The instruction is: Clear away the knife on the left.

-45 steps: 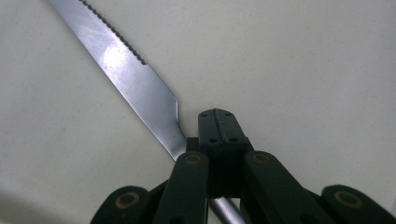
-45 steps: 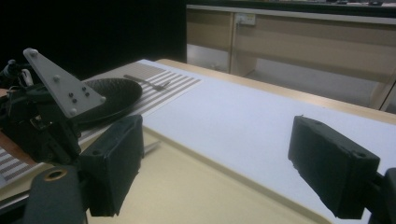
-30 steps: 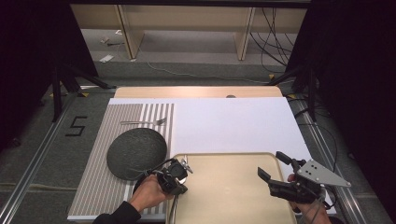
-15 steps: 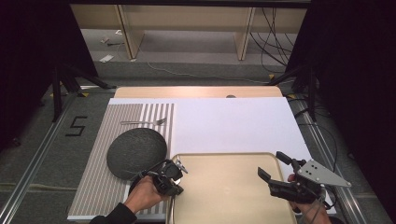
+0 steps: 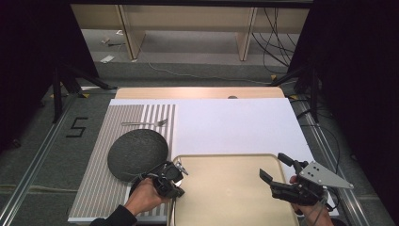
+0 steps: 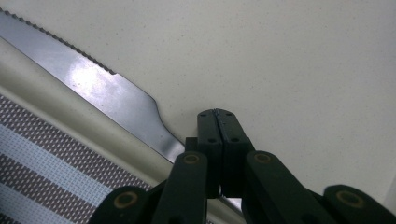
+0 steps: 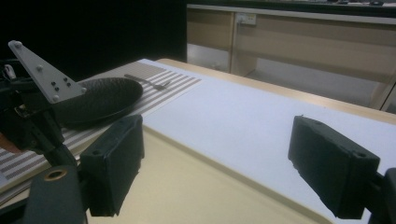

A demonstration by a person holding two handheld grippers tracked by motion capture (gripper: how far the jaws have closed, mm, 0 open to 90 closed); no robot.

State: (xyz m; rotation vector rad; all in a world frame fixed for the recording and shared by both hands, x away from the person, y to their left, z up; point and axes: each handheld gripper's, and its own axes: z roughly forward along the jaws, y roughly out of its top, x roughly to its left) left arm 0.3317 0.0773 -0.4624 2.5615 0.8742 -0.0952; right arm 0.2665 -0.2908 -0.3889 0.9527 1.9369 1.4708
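At the far left, a grey-and-white striped woven placemat (image 5: 99,188) carries a round dark grey stoneware plate (image 5: 136,154) and, beyond it, a slim steel fork (image 5: 145,123); both lie untouched.

Just right of the plate, the left gripper (image 5: 175,175) sits at the left rim of the beige plastic tray (image 5: 226,188). In the left gripper view its 2 black jaws are pressed together, and the handle of the steel table knife with a serrated blade (image 6: 100,91) runs in beneath them, though whether the pads actually pinch it is hidden. The knife lies on the tray floor, along the raised left rim.

The knife looks stiff, thin, light and slick, so it will likely slide or pivot if nipped at the blade. The handle end is the better place to hold, squeezed across its flat faces, with the rim helping to tip it up.

Farther right, the right gripper (image 5: 282,170) hovers over the tray's right side, jaws wide apart and empty.
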